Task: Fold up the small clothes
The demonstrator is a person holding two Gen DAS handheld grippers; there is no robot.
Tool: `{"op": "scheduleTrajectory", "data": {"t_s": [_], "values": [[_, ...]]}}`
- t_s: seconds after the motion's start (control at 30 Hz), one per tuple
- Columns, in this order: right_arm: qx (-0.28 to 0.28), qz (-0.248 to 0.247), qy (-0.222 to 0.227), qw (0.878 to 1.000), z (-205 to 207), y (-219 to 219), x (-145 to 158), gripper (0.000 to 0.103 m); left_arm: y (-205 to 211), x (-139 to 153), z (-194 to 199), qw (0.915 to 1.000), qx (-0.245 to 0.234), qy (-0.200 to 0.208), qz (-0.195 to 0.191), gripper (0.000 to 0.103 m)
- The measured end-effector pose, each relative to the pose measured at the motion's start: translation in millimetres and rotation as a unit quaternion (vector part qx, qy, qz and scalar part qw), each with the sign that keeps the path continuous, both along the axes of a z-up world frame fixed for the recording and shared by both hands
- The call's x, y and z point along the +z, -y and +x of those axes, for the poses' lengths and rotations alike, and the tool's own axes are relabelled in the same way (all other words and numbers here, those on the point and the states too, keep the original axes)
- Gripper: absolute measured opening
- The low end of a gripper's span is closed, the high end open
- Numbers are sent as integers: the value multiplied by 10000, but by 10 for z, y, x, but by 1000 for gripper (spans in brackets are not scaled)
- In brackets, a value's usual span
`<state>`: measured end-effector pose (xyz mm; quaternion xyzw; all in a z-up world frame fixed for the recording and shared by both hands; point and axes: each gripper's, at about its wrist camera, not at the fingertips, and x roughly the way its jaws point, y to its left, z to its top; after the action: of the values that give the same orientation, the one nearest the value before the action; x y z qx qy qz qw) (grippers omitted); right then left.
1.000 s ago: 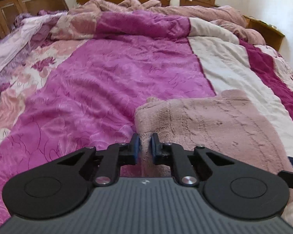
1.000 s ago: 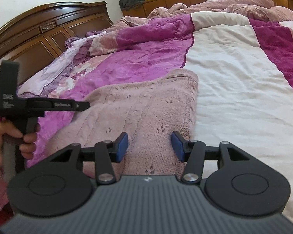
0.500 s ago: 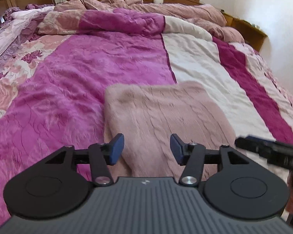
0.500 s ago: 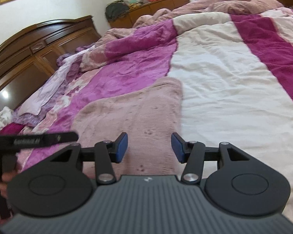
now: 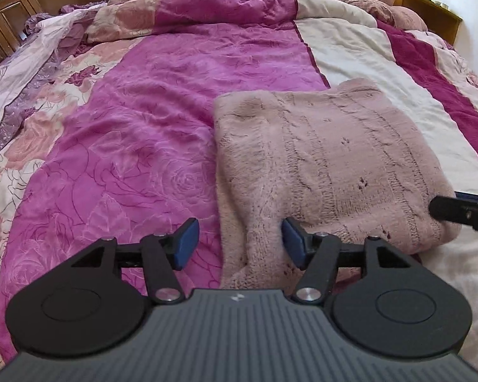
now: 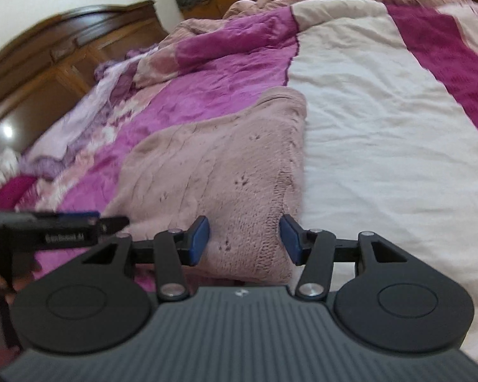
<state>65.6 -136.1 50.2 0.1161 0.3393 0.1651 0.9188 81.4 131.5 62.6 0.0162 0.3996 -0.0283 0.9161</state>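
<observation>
A dusty-pink knitted garment [image 5: 328, 165] lies folded into a rough rectangle on the bed; it also shows in the right wrist view [image 6: 220, 172]. My left gripper [image 5: 239, 242] is open and empty, over the garment's near left corner. My right gripper [image 6: 244, 238] is open and empty, over the garment's near right corner. The right gripper's tip [image 5: 462, 211] shows at the right edge of the left wrist view. The left gripper [image 6: 57, 229] shows blurred at the left of the right wrist view.
The bed has a magenta rose-patterned quilt [image 5: 137, 133] with a cream stripe [image 6: 382, 133] and a dark pink stripe [image 5: 436, 82]. Bunched bedding [image 5: 226, 3] lies at the far end. A dark wooden headboard [image 6: 47, 73] stands on the left.
My left gripper went from nearly shut at the garment's edge to open. Both grippers have pulled back toward the near edge. The garment now lies flat and folded.
</observation>
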Motion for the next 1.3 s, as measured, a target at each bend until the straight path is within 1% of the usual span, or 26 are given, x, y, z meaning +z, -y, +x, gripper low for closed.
{"op": "scheduleTrajectory", "data": {"t_s": [0.07,0.17,0.27,0.33,0.4,0.43,0.47,0.53,0.63,0.73,0.83,0.9,1.07,1.17,1.3], "values": [[0,40,-24,10000,1,27,-11,53,-12,-4,2,10000,8,6,-15,67],[-25,232,-126,9996,32,114,-22,53,-14,2,5,9999,51,-11,-89,69],[-39,376,-174,9991,50,175,-15,55,-36,30,19,9994,128,-56,-312,69],[-67,512,-171,9985,58,224,-3,59,-64,65,22,9984,197,-76,-524,69],[-128,748,-190,9969,83,299,16,61,-79,109,27,9972,208,-81,-713,69],[-157,882,-204,9958,103,343,27,61,-82,133,25,9968,209,-65,-774,69],[-171,998,-201,9947,120,378,36,64,-80,159,26,9965,203,-34,-814,70],[-207,1190,-200,9925,176,451,63,70,-68,206,40,9960,184,41,-870,75],[-247,1358,-232,9902,282,554,82,73,-62,222,108,9949,232,54,-981,79],[-223,1427,-396,9887,429,619,36,73,-68,164,205,9937,256,-78,-1085,80],[-181,1458,-611,9873,554,647,-55,73,-74,57,284,9934,286,-207,-1095,81],[-74,1503,-765,9856,627,636,-135,74,-101,-2,315,9914,302,-232,-1249,82],[182,1964,-1090,9743,754,593,-331,74,-186,-108,401,9842,302,-327,-1711,83],[292,1932,-1123,9743,793,526,-381,74,-218,-167,449,9801,330,-386,-1920,86],[422,1838,-1063,9763,819,471,-391,74,-231,-199,450,9787,277,-372,-2001,87]]}}
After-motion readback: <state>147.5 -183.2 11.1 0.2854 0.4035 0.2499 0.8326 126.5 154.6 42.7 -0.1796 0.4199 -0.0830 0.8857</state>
